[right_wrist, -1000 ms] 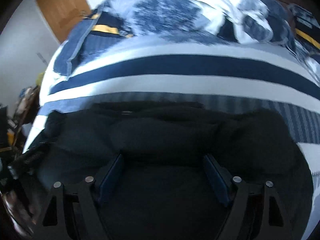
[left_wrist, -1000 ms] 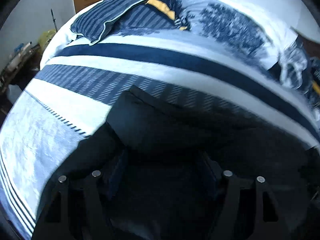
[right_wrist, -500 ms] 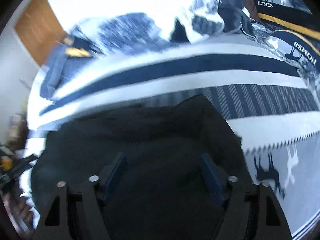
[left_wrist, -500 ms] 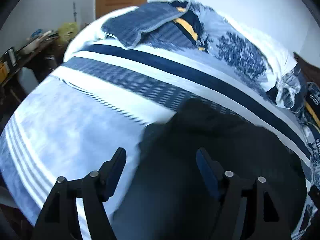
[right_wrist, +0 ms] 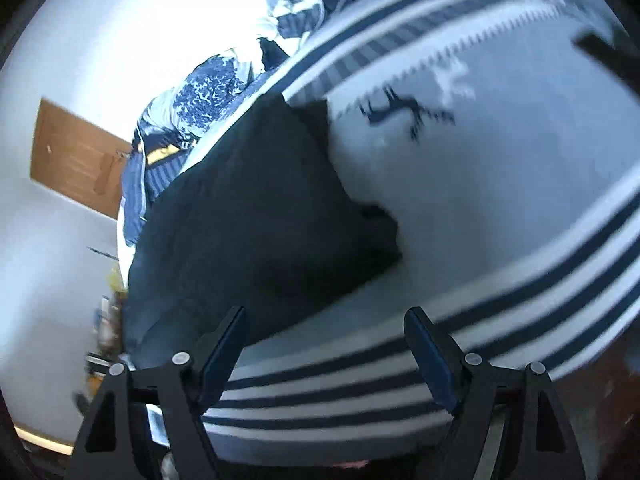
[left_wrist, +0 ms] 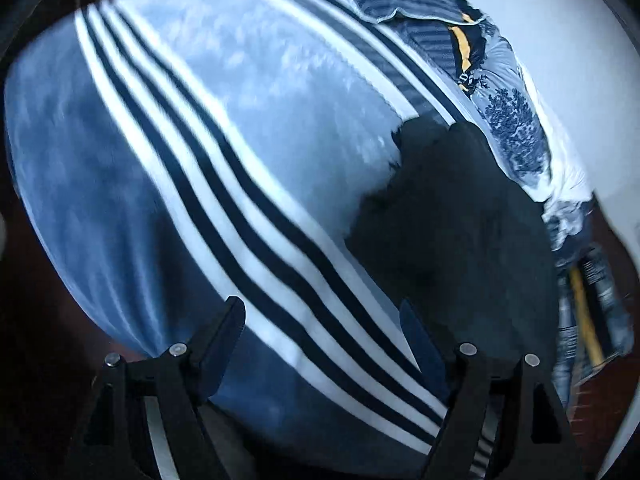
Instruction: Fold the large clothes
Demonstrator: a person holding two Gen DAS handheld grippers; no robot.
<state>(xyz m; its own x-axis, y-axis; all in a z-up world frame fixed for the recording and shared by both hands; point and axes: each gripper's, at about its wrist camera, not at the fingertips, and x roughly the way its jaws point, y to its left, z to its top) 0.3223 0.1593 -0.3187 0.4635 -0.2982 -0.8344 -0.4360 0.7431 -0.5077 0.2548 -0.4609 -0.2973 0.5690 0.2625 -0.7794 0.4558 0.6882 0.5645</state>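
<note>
A large dark garment (left_wrist: 460,232) lies folded into a compact heap on the striped blue and white bed cover (left_wrist: 224,152). In the right wrist view the garment (right_wrist: 248,220) fills the left middle, on the cover (right_wrist: 500,184). My left gripper (left_wrist: 322,320) is open and empty, held above the cover to the left of the garment. My right gripper (right_wrist: 324,328) is open and empty, held above the cover near the garment's near edge. Neither gripper touches the garment.
Rumpled blue patterned bedding and pillows (left_wrist: 516,132) lie along the far side of the bed, also in the right wrist view (right_wrist: 208,96). A wooden door (right_wrist: 76,156) stands in the white wall. Cluttered furniture (right_wrist: 104,320) stands beside the bed.
Both grippers have pulled back from the dark garment and swung outward, left to the left and right to the right. The garment now lies beyond the fingers instead of between them.
</note>
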